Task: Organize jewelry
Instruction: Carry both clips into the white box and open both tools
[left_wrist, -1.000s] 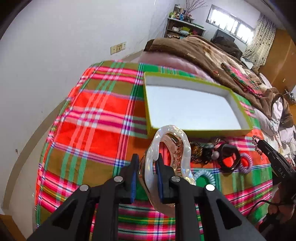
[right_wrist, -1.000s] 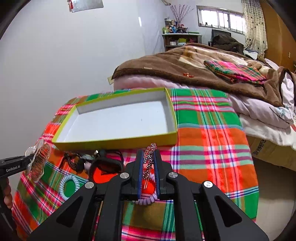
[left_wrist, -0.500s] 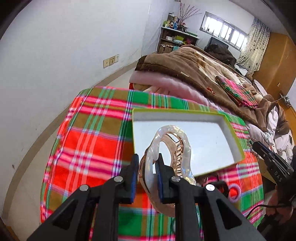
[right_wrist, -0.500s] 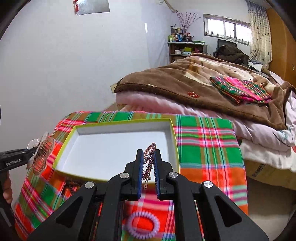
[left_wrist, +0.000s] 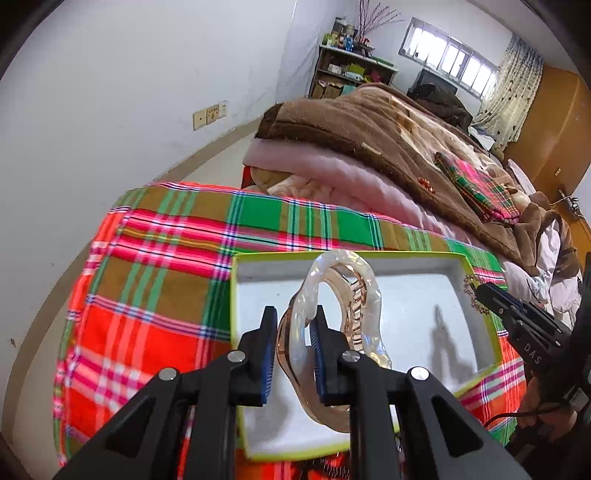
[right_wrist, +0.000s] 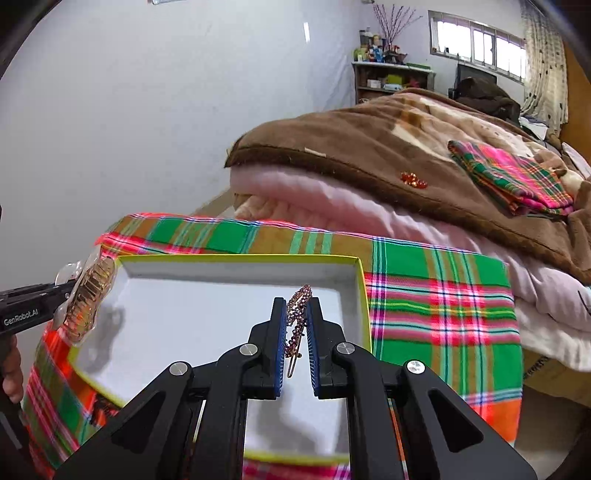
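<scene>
a big white wall (left_wrist: 129, 92) is on the left. low on it sits a plug plate (left_wrist: 210, 113). the floor (left_wrist: 218, 162) by the wall is pale. a table wears a bright check cloth (left_wrist: 155, 266) in red, green and pink. behind it is a bed with a brown blanket (right_wrist: 388, 147) over a pink quilt (right_wrist: 332, 199). a small folded check cloth (right_wrist: 513, 177) lies on the blanket. far back stands a shelf (right_wrist: 391, 79) full of little things. a long window (right_wrist: 480, 40) lets in daylight, with a dotted curtain (right_wrist: 545, 62) next to it. a wood door (left_wrist: 546, 122) is on the right.
</scene>
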